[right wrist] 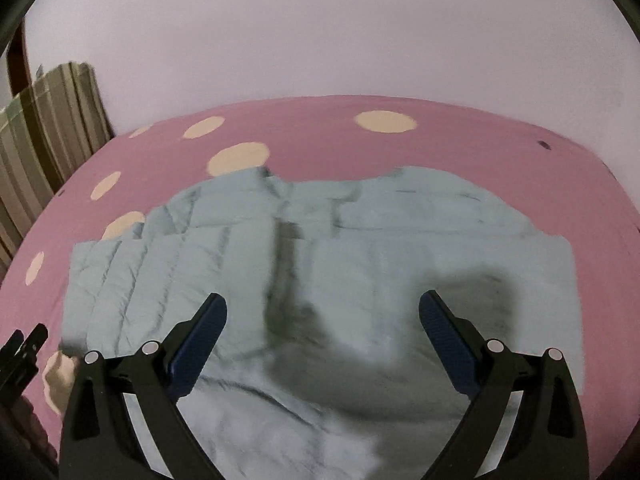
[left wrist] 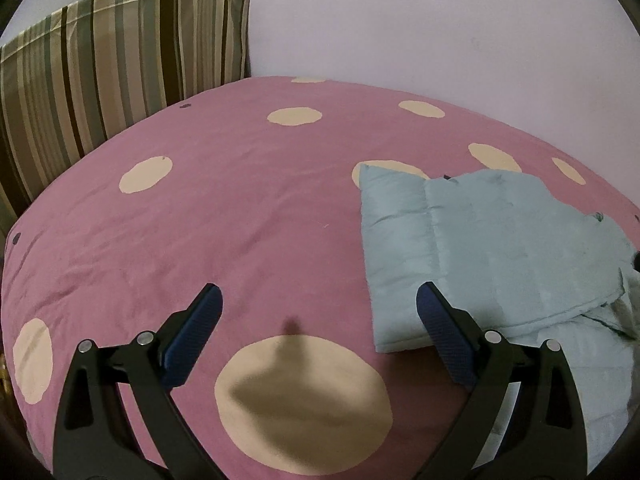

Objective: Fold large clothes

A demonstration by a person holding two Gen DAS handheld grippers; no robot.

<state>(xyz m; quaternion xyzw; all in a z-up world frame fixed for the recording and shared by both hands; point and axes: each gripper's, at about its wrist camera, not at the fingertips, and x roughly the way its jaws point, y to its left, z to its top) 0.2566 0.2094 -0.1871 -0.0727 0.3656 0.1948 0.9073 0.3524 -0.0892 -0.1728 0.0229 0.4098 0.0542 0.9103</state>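
Note:
A pale blue-green padded garment [right wrist: 360, 264] lies spread flat on the pink bed, its folded left part forming a quilted panel [left wrist: 472, 252] in the left wrist view. My left gripper [left wrist: 318, 300] is open above the bedcover, its right finger [left wrist: 444, 332] over the garment's near left edge. My right gripper [right wrist: 323, 308] is open above the middle of the garment, holding nothing. The tip of the left gripper [right wrist: 20, 350] shows at the far left of the right wrist view.
The bed has a pink cover with cream dots [left wrist: 256, 184]. A striped green and brown cushion [left wrist: 116, 60] stands at the back left against a pale wall [left wrist: 400, 20]. Shadows of the grippers fall on the garment and cover.

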